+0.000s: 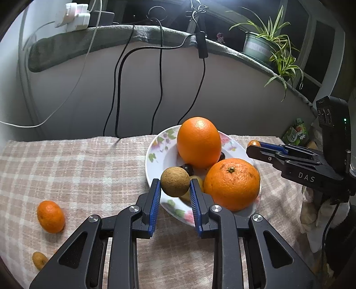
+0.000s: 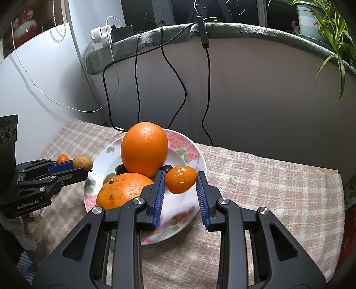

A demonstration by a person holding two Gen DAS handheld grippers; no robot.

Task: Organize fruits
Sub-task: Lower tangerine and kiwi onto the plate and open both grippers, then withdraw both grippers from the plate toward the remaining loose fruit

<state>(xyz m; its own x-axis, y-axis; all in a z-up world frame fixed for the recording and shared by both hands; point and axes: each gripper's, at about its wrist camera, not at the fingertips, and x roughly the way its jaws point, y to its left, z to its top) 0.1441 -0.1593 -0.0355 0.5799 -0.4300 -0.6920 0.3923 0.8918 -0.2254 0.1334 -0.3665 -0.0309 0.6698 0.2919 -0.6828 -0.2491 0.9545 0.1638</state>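
Gripping longan in left tongs (above plate), right tongs pinching kumquat

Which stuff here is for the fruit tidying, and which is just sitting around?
For the job:
left tongs holding a brown fruit
right tongs holding a small orange fruit
plate with two big oranges
mandarin on the cloth

Just lying about:
cables
plant
power strip
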